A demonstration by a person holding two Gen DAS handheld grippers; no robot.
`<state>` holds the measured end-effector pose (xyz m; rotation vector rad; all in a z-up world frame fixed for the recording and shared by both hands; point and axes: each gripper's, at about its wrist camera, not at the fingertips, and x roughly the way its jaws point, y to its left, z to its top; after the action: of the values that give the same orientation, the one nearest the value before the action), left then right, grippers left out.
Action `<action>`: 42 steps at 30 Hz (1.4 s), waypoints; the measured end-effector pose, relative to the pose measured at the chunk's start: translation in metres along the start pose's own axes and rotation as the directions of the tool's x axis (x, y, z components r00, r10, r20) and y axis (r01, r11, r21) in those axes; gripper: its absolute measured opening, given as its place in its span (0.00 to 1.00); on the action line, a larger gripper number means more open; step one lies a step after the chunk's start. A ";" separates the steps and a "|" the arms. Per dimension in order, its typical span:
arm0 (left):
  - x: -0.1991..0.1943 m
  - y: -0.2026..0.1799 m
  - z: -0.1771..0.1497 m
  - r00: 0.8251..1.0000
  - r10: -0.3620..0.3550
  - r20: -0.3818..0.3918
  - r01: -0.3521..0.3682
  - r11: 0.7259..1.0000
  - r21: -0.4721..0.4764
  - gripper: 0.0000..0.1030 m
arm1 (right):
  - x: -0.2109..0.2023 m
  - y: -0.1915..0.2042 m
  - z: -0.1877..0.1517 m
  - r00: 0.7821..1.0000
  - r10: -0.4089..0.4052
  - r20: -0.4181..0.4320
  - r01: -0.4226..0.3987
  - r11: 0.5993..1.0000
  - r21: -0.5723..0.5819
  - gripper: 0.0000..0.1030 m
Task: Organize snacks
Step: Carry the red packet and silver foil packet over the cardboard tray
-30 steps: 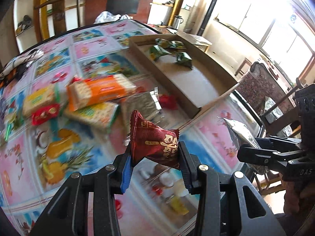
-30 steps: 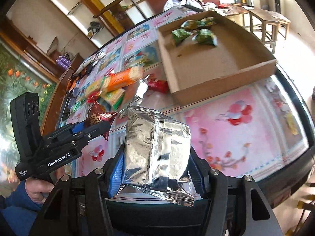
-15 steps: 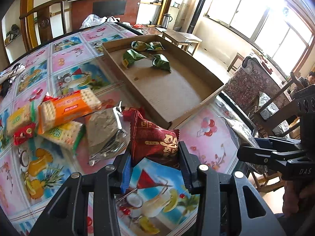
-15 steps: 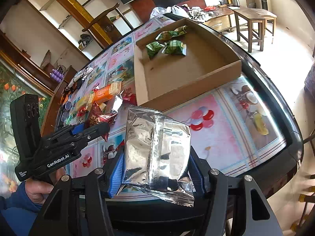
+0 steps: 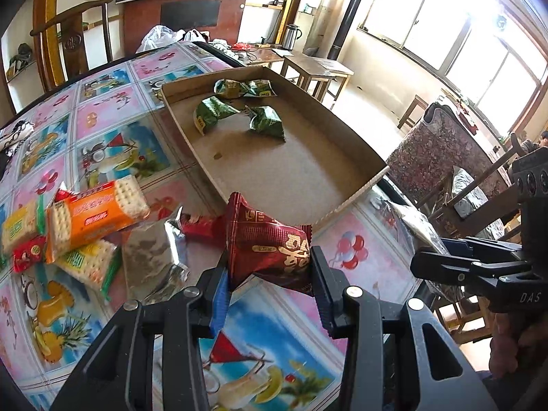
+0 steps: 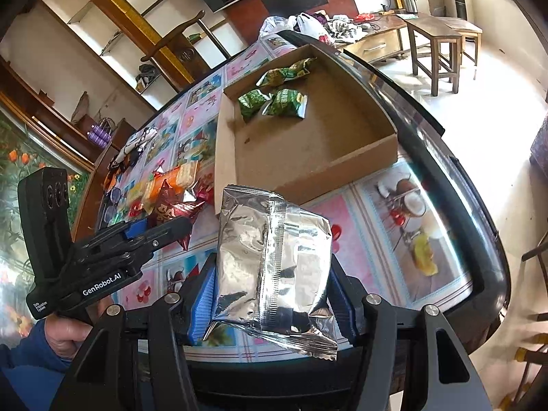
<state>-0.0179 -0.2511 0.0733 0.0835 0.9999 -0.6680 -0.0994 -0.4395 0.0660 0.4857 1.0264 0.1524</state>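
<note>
My left gripper (image 5: 267, 274) is shut on a dark red snack packet (image 5: 269, 239) and holds it above the table, just short of the near corner of a shallow cardboard box (image 5: 356, 144). Several green snack packets (image 5: 212, 113) lie at the box's far end. My right gripper (image 6: 272, 284) is shut on a silver foil snack bag (image 6: 274, 260), held above the table's near edge in front of the box (image 6: 363, 157). The left gripper also shows in the right wrist view (image 6: 171, 226).
Loose snacks lie left of the box: an orange cracker pack (image 5: 96, 212), a green cracker pack (image 5: 89, 263), a silver packet (image 5: 150, 260), a small red packet (image 5: 195, 227). Wooden stools (image 6: 435, 41) and a patterned chair (image 5: 435, 150) stand beyond the table's edge.
Both grippers have lifted and moved toward the cardboard box with their packets still held. The box now shows larger and more centred in both views.
</note>
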 end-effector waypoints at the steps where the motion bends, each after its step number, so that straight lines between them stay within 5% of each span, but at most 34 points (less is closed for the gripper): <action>1: 0.002 -0.002 0.002 1.000 -0.001 0.000 0.001 1.000 -0.002 0.40 | 0.000 -0.002 0.002 1.000 0.000 -0.001 0.000 1.000 0.001 0.62; 23: 0.045 -0.009 0.038 1.000 -0.007 -0.018 0.006 0.999 -0.046 0.40 | 0.000 -0.044 0.043 1.000 -0.015 0.001 0.015 0.999 0.037 0.62; 42: 0.082 -0.005 0.065 1.000 -0.013 -0.017 0.012 0.999 -0.053 0.40 | 0.033 -0.048 0.125 0.999 0.042 0.000 -0.042 0.998 0.044 0.62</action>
<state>0.0578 -0.3179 0.0446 0.0366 1.0346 -0.6529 0.0192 -0.5100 0.0710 0.5469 1.0225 0.1677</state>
